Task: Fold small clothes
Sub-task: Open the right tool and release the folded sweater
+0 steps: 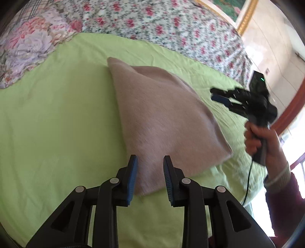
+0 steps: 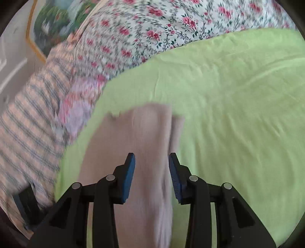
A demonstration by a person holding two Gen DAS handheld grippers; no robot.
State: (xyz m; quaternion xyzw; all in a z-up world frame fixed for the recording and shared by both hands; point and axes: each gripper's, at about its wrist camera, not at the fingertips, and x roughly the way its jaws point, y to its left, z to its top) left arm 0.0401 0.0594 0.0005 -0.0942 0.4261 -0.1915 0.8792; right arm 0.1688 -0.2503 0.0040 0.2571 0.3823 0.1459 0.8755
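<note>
A folded dusty-pink knit garment (image 1: 162, 118) lies flat on a light green sheet (image 1: 57, 118). My left gripper (image 1: 150, 162) is open and empty, its fingertips over the garment's near corner. My right gripper (image 1: 219, 95) shows in the left wrist view, held in a hand above the sheet at the garment's right side, jaws apart. In the right wrist view the right gripper (image 2: 152, 158) is open and empty over the same pink garment (image 2: 133, 152), which looks blurred.
A floral quilt (image 1: 162, 24) covers the bed beyond the green sheet (image 2: 238, 114). A striped and floral blanket (image 2: 34, 118) lies at the left in the right wrist view. A gold-framed picture (image 1: 240, 11) and a wall stand behind.
</note>
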